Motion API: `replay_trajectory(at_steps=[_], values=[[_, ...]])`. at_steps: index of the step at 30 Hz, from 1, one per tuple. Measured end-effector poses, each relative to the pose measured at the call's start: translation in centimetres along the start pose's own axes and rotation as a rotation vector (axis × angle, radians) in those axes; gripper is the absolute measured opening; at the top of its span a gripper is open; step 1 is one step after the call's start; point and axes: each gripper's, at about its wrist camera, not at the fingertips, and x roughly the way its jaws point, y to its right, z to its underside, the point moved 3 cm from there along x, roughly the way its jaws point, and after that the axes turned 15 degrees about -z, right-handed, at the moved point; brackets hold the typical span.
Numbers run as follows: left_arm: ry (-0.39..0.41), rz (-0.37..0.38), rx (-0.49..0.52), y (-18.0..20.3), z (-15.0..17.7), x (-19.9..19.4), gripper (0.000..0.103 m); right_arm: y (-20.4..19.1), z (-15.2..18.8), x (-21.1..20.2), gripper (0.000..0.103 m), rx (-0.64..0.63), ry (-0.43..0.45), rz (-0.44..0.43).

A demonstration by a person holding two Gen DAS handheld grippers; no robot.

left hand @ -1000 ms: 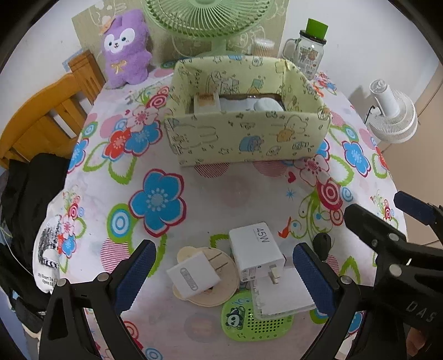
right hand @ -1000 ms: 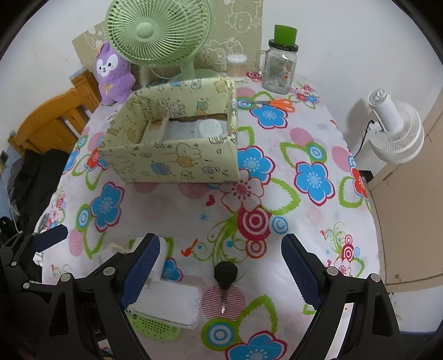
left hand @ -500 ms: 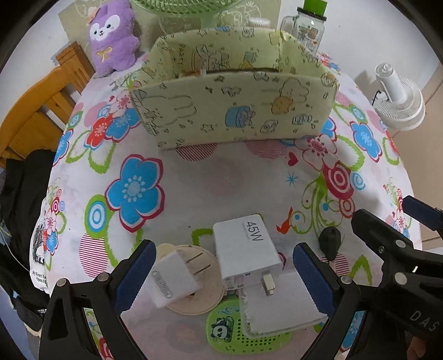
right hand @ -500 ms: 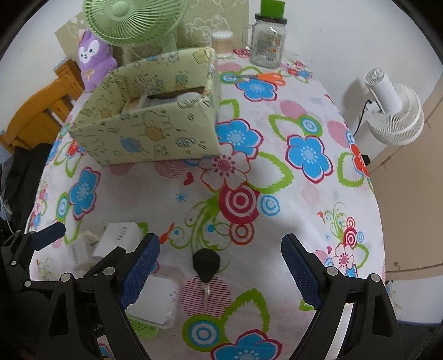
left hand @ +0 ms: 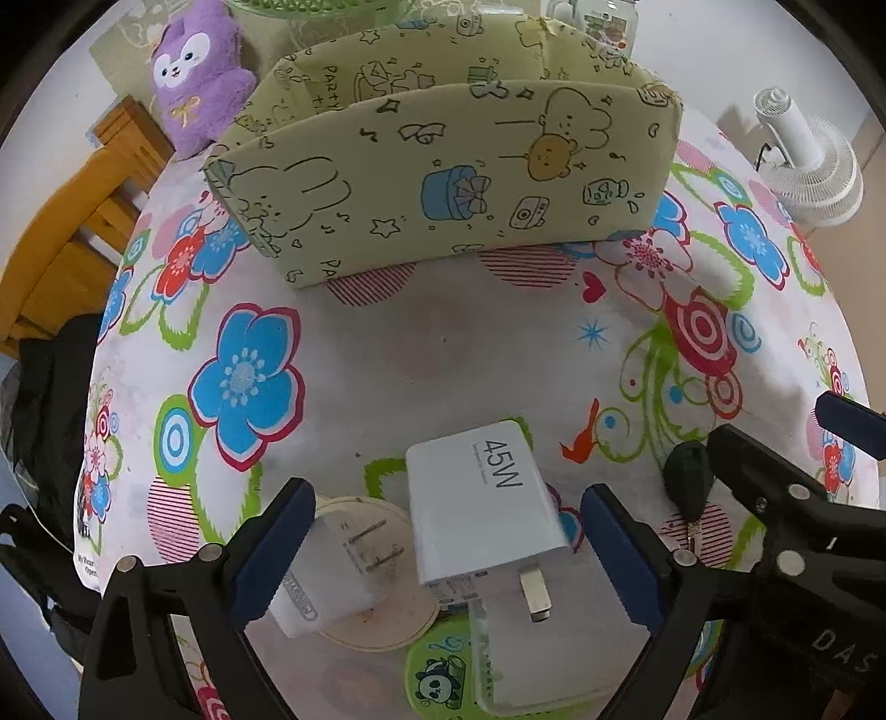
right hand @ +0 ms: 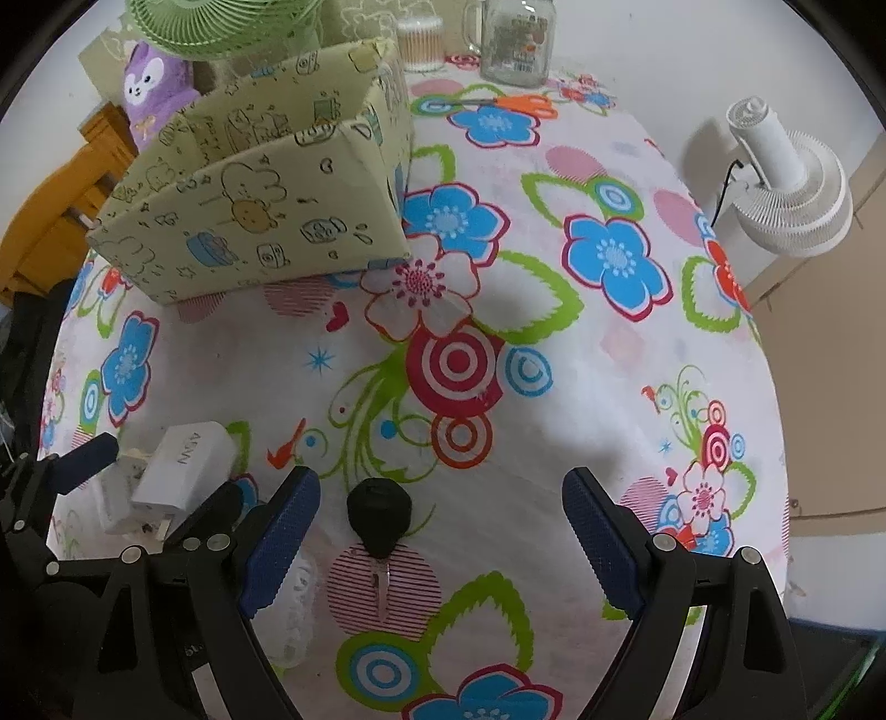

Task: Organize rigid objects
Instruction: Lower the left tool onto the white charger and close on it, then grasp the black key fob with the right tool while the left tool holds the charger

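A white 45W charger [left hand: 482, 498] lies on the flowered tablecloth between the fingers of my left gripper [left hand: 448, 548]. Its jaws are closing, and the pads touch nothing. Beside the charger a smaller white plug [left hand: 338, 576] rests on a round beige coaster [left hand: 382, 626], close to the left pad. A clear flat case [left hand: 531, 664] overlaps a green panda mat [left hand: 437, 675]. A black key [right hand: 379, 507] lies between the wide-open fingers of my right gripper [right hand: 443, 531], nearer the left one. The yellow-green cartoon box [left hand: 443, 183] stands behind; its inside is hidden.
A purple plush [left hand: 194, 72], a green fan [right hand: 216, 27] and a glass jar [right hand: 515, 44] stand behind the box. A white fan [right hand: 786, 183] sits off the table's right edge, and a wooden chair [left hand: 66, 232] stands at the left. Both grippers hang close side by side.
Both grippers have sunk toward the table, so the chargers and the key look larger. The box's inside has dropped out of sight. The left fingers stand slightly closer together.
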Motion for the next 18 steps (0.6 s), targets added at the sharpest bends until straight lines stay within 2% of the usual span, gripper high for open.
replay_trajectory(at_steps=[5,7,11,18], values=[[-0.031,0.047,0.001,0.8,0.4,0.3,0.081,0.0,0.1,0.3,0.091,-0.001,-0.006,0.002],[-0.032,0.056,0.010,1.1,0.6,0.3,0.067,-0.1,0.2,0.3,0.091,-0.006,-0.009,0.007],[-0.022,0.045,0.021,1.6,1.0,0.2,0.055,0.2,0.4,0.6,0.091,0.005,-0.016,0.008],[0.010,0.050,0.057,2.2,1.5,0.0,0.053,0.2,0.6,1.0,0.091,0.022,-0.031,0.011]])
